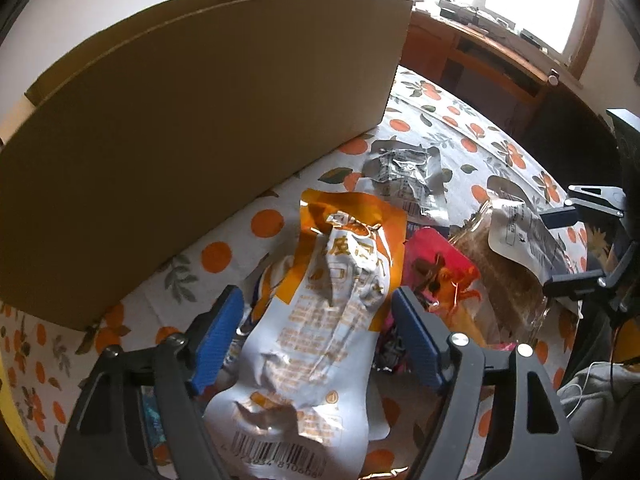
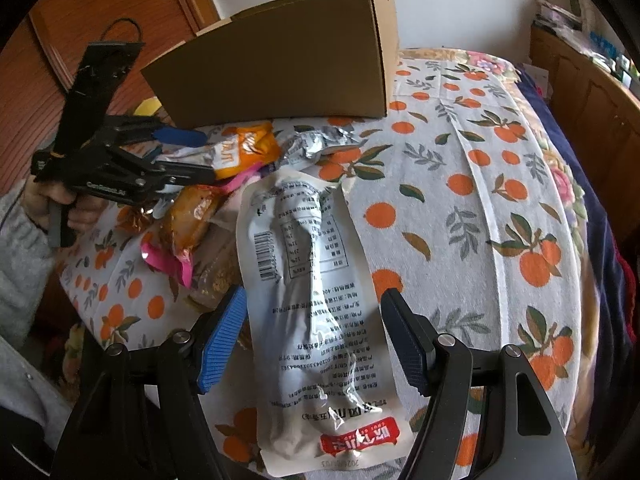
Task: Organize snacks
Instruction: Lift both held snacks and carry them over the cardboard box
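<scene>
An orange and white snack packet (image 1: pixel 320 320) runs lengthwise between the blue pads (image 1: pixel 218 340) of my left gripper (image 1: pixel 318 336), which is shut on its crumpled edges. From the right wrist view, the left gripper (image 2: pixel 208 154) holds that packet (image 2: pixel 248 148) just above the snack pile. My right gripper (image 2: pixel 312 340) is shut on a long white packet (image 2: pixel 308 280) with black print and a red label. The left wrist view shows the right gripper (image 1: pixel 546 252) at the right with the white packet (image 1: pixel 516 232) sticking out. An open cardboard box (image 1: pixel 200 120) (image 2: pixel 280 64) stands behind the pile.
A silver packet (image 1: pixel 408 168), a pink packet (image 1: pixel 436 268) and a brown clear-wrapped packet (image 1: pixel 500 292) lie in a heap on the orange-print tablecloth (image 2: pixel 480 200). A person's hand (image 2: pixel 40 196) grips the left tool. A wooden cabinet (image 2: pixel 592 100) stands at the far right.
</scene>
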`<state>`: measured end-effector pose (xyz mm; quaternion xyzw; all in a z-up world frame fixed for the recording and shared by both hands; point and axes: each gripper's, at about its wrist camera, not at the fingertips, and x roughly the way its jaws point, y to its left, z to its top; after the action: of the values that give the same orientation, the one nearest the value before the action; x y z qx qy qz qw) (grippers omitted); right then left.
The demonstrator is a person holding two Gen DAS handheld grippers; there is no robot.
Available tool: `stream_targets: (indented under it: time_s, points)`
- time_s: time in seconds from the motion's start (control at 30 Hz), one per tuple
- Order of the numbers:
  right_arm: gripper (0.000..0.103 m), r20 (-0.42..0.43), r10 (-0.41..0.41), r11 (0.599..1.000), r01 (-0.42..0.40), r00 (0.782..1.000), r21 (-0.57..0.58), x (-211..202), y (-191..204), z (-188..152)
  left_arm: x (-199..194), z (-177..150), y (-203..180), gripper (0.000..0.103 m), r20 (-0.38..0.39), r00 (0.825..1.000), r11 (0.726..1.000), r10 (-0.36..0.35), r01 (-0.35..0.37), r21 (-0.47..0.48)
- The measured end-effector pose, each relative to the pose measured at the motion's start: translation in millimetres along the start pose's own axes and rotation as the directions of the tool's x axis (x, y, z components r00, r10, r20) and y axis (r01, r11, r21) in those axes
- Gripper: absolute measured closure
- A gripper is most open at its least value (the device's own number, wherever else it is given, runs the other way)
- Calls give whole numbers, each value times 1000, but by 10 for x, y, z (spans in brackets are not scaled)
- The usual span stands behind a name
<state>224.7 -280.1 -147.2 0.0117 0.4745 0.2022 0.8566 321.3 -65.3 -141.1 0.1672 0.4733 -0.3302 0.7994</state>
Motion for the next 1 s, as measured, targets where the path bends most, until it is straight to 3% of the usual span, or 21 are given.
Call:
stream_targets:
  time_s: [0.07,0.2,0.27,0.4,0.6,0.8,1.0]
  points:
    - [30,5,19,1000,-18,1000,-6,13,16,33,0,-8,-15,33,3,1000,1000,-5,5,-6]
    - [29,-3,35,999,-35,999,-15,79,31,79,-56,-19,-39,61,21,1000,1000,23,-23,-1]
    - [29,-13,34,999,-35,999,-25,117,52,94,-99,-22,-22,64,29,999,1000,19,-18,-16]
    - [28,-17,30,999,-31,999,-31,161,52,101,-164,-69,-7,67,51,998,998,44,-42,-43]
    - [39,-7,17,1000,-17,1000,-6,116,7,88,-351,-187,-13,67,121,991,995,55,-44,-94]
    - [53,30,-17,1000,16,999,14,-15,-17,92,-562,-260,-60,67,203,976,991,73,-48,-127]
    - [54,81,-50,998,48,995,29,-194,-5,145,-762,-275,-55,67,289,954,988,82,-39,-151]
